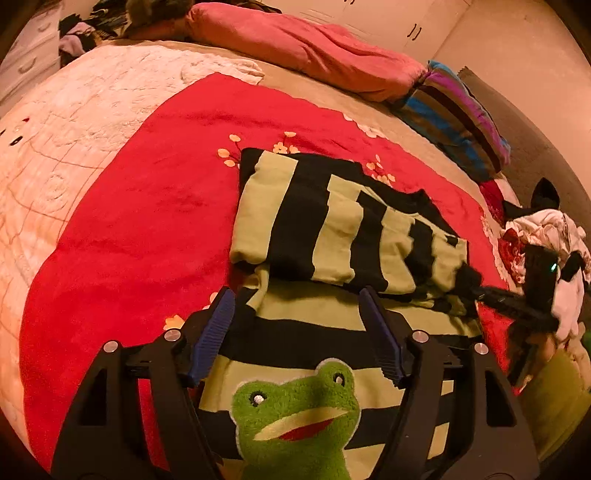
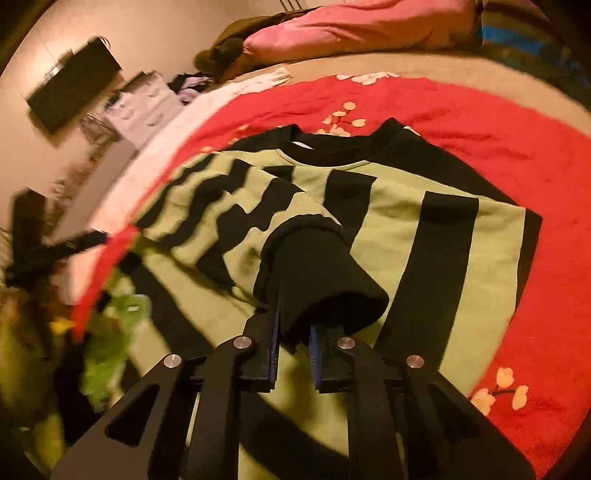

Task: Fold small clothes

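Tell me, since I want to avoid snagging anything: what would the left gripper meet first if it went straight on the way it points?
Probably the striped sweater: the open left gripper points down at its fabric, nothing between.

Black tongs, blue ribbed pads, silver screws, green sleeve

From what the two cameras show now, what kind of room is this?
Most likely a bedroom: a bed with a red blanket, a pink pillow at its far edge, white cupboard doors behind, and a striped sweater being folded.
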Demonstrator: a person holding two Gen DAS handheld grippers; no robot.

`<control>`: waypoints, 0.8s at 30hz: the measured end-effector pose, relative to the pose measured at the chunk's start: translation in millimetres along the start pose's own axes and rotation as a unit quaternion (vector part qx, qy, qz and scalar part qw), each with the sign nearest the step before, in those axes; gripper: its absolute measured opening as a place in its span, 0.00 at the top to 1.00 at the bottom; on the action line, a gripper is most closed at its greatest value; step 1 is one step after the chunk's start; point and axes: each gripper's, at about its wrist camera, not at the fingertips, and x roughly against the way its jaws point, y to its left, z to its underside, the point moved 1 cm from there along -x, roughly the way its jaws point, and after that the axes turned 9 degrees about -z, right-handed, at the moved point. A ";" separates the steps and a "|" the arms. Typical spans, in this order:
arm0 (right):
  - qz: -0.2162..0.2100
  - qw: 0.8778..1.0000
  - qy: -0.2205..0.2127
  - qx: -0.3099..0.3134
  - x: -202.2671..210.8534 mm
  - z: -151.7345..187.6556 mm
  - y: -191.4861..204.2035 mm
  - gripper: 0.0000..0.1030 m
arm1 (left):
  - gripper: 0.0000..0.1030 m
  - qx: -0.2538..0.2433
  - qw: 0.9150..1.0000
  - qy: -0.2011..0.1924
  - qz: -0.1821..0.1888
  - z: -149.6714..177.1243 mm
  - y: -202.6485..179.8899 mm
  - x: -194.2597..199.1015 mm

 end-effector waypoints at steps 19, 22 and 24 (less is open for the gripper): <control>-0.055 0.978 -0.113 -0.169 33.1 14.4 -31.0 0.41 | 0.39 -0.062 0.998 -0.022 -0.023 -28.7 -40.4 -19.4; -0.036 0.974 -0.104 -0.197 21.4 5.8 -39.6 0.43 | 0.39 -0.088 0.995 -0.026 -0.031 -37.5 -54.7 -31.2; -0.026 0.975 -0.101 -0.196 15.9 -0.3 -42.0 0.68 | 0.39 -0.109 0.993 -0.027 -0.044 -40.7 -62.7 -42.6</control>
